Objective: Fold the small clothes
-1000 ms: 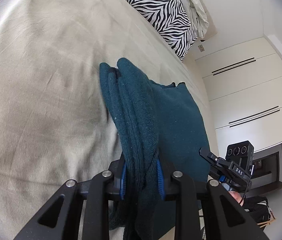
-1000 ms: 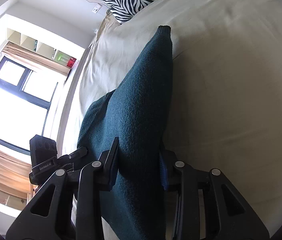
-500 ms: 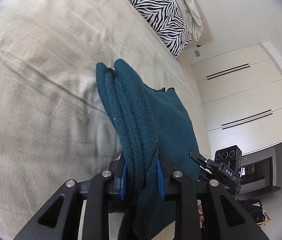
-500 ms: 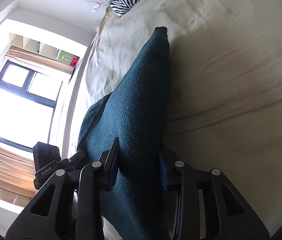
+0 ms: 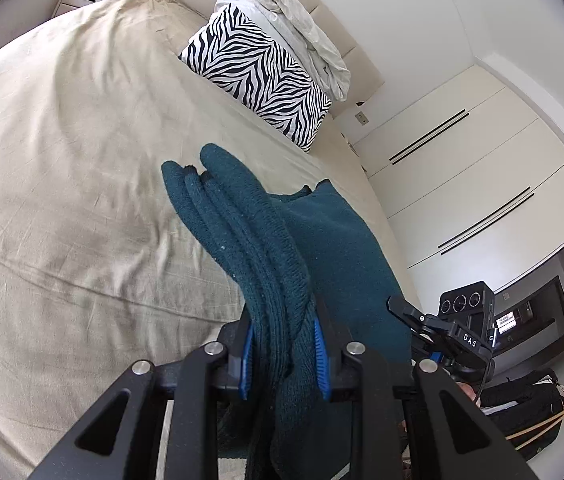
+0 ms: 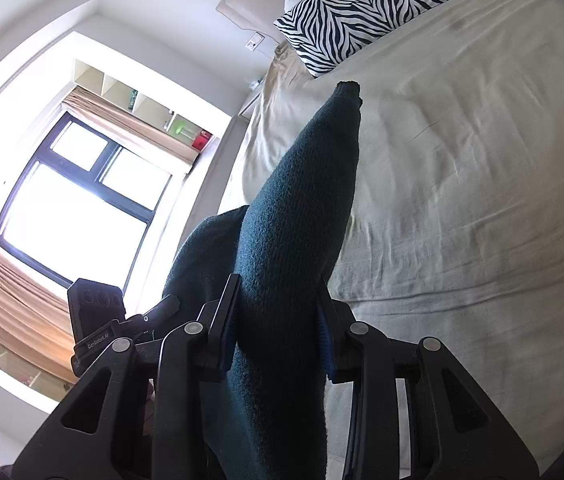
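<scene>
A dark teal knitted garment (image 5: 266, 248) is held up over a beige bed (image 5: 62, 160). My left gripper (image 5: 283, 350) is shut on a bunched, layered edge of it. The cloth stretches to the right toward the other gripper's body (image 5: 461, 328). In the right wrist view my right gripper (image 6: 278, 328) is shut on another part of the same teal garment (image 6: 301, 208), which rises away from the fingers to a narrow end. The left gripper's body (image 6: 98, 320) shows at lower left. The cloth hangs above the bed sheet (image 6: 461, 200).
A zebra-striped pillow (image 5: 258, 76) and a crumpled pale blanket (image 5: 301, 36) lie at the head of the bed. White wardrobe doors (image 5: 481, 184) stand on the right. A bright window with curtains (image 6: 66, 208) and wall shelves are on the left side.
Both grippers have lifted and tilted up with the garment in them. The pillow, headboard and walls have come more into view. Both grips are unchanged.
</scene>
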A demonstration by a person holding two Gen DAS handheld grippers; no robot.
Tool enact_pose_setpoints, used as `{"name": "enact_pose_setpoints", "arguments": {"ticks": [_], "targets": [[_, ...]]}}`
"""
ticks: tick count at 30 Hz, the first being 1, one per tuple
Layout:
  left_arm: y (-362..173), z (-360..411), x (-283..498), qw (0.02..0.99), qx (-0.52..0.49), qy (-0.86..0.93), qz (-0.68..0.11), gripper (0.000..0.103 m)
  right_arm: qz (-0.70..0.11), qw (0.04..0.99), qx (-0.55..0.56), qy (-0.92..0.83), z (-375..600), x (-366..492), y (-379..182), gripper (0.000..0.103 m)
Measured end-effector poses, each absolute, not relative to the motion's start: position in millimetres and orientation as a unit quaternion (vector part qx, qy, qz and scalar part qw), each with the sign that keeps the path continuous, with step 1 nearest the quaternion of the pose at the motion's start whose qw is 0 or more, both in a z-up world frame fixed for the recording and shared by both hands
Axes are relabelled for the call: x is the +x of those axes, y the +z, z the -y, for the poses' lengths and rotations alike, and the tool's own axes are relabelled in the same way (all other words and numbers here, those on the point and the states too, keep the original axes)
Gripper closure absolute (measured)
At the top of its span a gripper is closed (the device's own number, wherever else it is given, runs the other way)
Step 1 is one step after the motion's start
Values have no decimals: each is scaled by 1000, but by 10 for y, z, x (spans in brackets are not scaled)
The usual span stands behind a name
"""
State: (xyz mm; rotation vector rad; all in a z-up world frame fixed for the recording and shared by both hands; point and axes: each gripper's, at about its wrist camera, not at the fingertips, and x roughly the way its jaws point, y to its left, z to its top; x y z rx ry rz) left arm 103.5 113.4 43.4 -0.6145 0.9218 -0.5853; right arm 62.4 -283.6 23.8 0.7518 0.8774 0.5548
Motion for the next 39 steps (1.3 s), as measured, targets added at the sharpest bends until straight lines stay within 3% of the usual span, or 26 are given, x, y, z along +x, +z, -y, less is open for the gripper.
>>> {"name": "enact_pose_setpoints", "arguments": {"ticks": [5, 9, 14, 16, 25, 27, 29, 32, 34, 38, 39], "targets": [[292, -970, 1411, 828, -257, -269, -419, 76, -387, 810, 366, 245, 3049, 970, 84, 72], [-124, -804, 1913, 834, -237, -248, -432, 76, -378, 816, 382, 213, 3238, 1407, -286, 72], [-1076, -668, 2313, 799, -236, -194, -518, 71, -484, 766, 397, 144, 3381, 1947, -1388, 67], [-1194, -743, 2251, 803, -270, -206, -489, 69, -447, 771, 417, 178, 3458, 1895, -1445, 66], [-847, -888, 1848, 835, -245, -180, -459, 59, -424, 830, 343, 117, 3635, 1393, -972, 59], [-690, -900, 1586, 854, -219, -169, -441, 50, -409, 848, 323, 99, 3685, 1096, -816, 59], [-512, -824, 1271, 881, -167, -158, -414, 30, -391, 868, 297, 73, 3702, 792, -664, 54], [-234, -685, 756, 921, -92, -114, -360, 9, -357, 898, 250, 48, 3632, 332, -379, 46], [-30, -617, 408, 943, -62, -95, -315, 0, -331, 919, 212, 35, 3535, 68, -157, 45], [361, -488, -107, 970, -19, -47, -239, 0, -255, 957, 139, 17, 3291, -481, 389, 33], [453, -459, -229, 975, -8, -32, -222, 0, -232, 966, 119, 8, 3213, -610, 525, 26]]}}
